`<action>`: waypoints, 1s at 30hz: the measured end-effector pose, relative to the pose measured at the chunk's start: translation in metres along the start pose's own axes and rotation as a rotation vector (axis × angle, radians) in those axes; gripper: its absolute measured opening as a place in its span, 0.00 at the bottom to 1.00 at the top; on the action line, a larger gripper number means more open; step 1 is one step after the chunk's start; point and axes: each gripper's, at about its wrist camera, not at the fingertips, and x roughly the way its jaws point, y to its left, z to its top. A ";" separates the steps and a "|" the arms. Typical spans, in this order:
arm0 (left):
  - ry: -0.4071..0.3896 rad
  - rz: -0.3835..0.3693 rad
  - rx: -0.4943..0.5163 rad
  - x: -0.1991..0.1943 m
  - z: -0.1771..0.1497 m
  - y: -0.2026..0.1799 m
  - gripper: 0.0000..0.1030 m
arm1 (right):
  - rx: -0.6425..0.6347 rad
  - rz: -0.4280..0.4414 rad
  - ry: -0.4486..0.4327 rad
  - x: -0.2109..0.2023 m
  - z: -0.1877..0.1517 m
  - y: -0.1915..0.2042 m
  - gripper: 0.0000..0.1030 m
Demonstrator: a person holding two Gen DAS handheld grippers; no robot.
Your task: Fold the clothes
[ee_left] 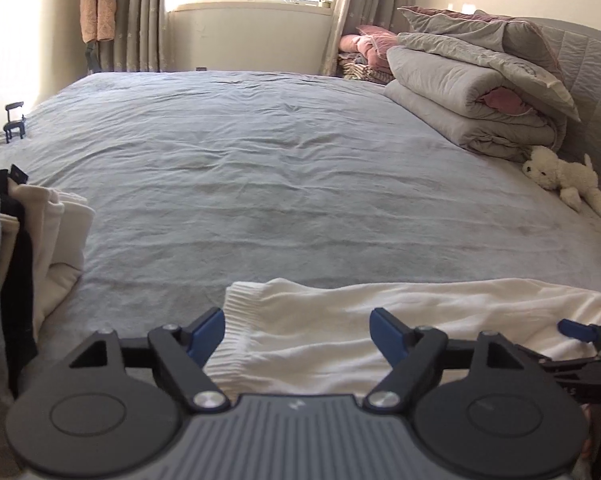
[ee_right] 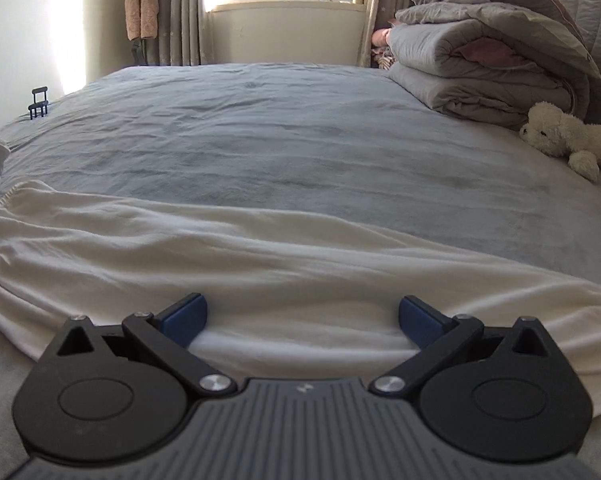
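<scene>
A soft white knitted garment (ee_right: 260,256) lies spread along the near edge of the wide grey bed (ee_right: 300,140). The left hand-held gripper (ee_left: 297,330) is wide open over the ribbed end and holds nothing. The right hand-held gripper (ee_right: 302,316) is wide open over the cloth too, and holds nothing. A fluffy white toy dog (ee_right: 568,140) rests by the folded grey quilts (ee_right: 480,72).

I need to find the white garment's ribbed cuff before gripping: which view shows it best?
The left wrist view: the ribbed cuff lies flat, just ahead of the open left gripper. The right wrist view shows only smooth white garment; no ribbing is clear.
</scene>
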 end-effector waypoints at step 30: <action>0.048 -0.122 -0.089 -0.005 0.001 0.024 0.85 | 0.067 -0.004 0.049 0.012 -0.010 -0.008 1.00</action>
